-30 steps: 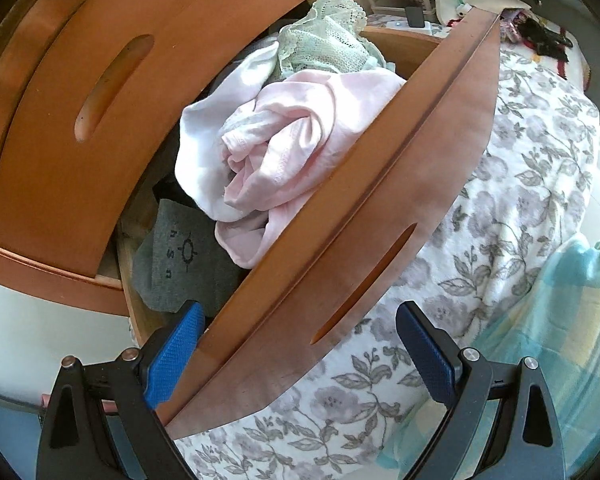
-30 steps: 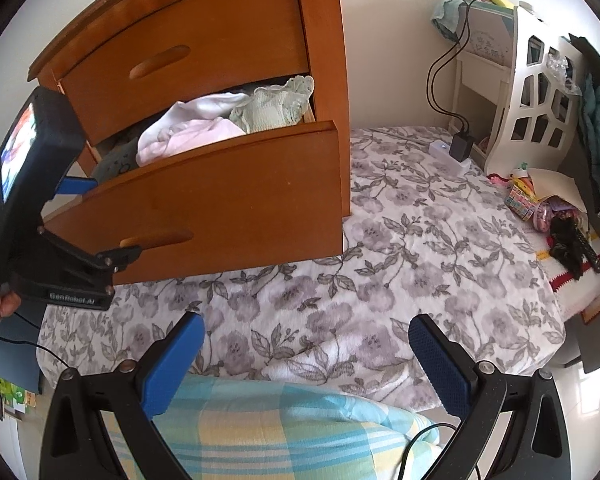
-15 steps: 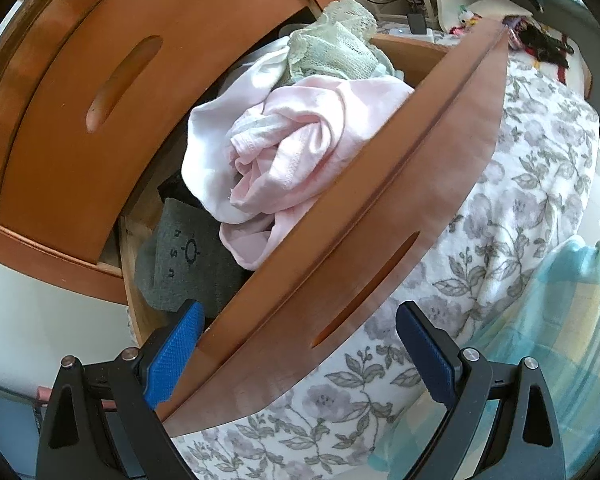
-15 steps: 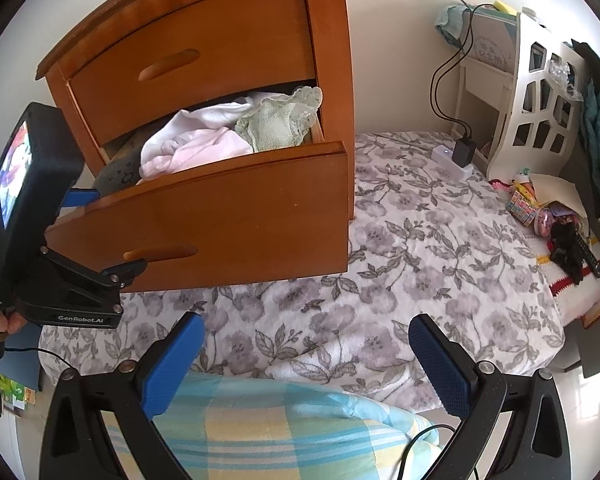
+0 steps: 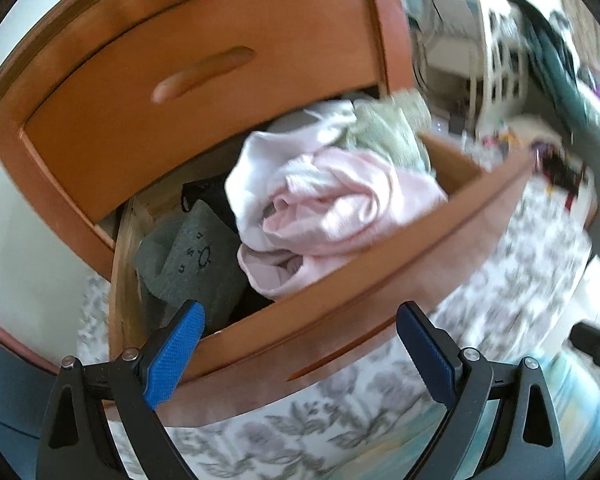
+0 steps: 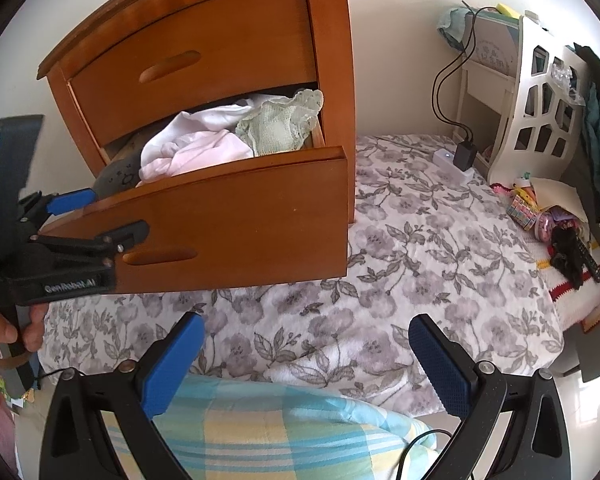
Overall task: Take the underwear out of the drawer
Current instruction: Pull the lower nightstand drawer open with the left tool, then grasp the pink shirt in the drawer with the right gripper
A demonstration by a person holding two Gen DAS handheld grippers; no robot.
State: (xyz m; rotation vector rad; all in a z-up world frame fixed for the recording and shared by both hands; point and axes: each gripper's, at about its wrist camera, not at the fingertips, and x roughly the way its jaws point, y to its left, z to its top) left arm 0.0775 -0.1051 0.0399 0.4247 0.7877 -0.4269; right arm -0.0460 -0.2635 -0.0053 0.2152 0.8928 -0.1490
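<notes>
- Left wrist view now looks down into the open drawer [image 5: 380, 264] rather than along its front, as it did a second ago; the left gripper [image 5: 300, 344] has swung up over the front edge, jaws spread wide and holding nothing.
- Underwear sits piled inside: a pink garment [image 5: 340, 208] on top, a white one [image 5: 260, 160] behind it, green lace [image 6: 280, 124] at the far end, and a grey piece [image 5: 192, 264] nearest the left finger.
- Right gripper [image 6: 304, 364] hangs released over the flowered bedspread [image 6: 420, 248], well apart from the drawer.
- Likely next: reach in for the pink garment.
</notes>
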